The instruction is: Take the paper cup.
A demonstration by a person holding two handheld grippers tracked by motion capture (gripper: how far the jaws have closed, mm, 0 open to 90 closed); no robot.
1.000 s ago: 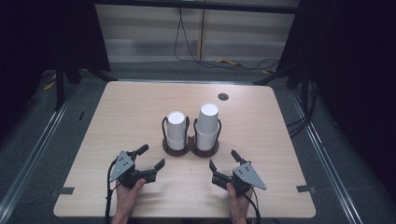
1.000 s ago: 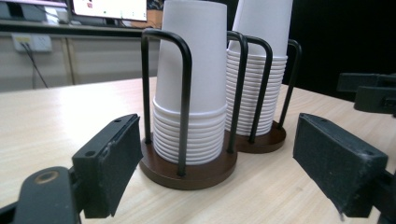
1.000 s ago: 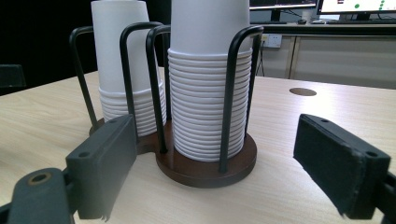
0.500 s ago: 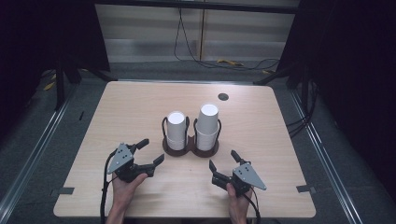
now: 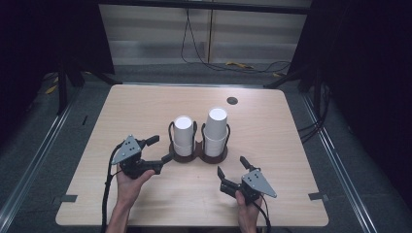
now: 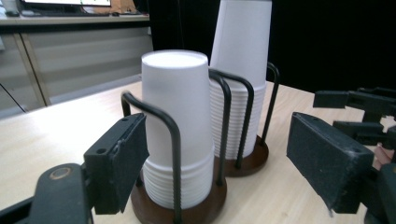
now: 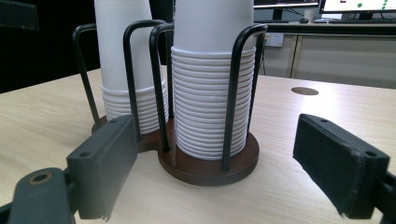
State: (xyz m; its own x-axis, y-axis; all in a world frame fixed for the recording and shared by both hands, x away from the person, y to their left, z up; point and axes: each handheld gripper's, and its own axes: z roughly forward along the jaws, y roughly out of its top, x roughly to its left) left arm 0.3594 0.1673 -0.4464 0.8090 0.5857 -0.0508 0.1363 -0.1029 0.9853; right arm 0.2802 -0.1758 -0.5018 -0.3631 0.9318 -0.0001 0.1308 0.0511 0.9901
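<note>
Taking the cup holder at the middle of the table as the landmark, the left gripper sits just to its left, jaws spread wide and holding nothing, one jaw tip close against the holder's dark round base. From the high view that closeness is hard to judge; the left gripper view settles more of it, showing the shorter cup stack standing upright between the two open jaws, inside black wire loops, with the taller cup stack behind it and the other gripper off at the right edge. In the holder, the shorter stack fills the left seat and the taller stack the right one (both are white cups turned upside down). The right gripper lies in front of the holder and to its right, clearly apart from it, jaws also wide and empty. The right gripper view adds the ribbed rims of the nested cups and the brown wooden base, detail that the high view lacks.
</note>
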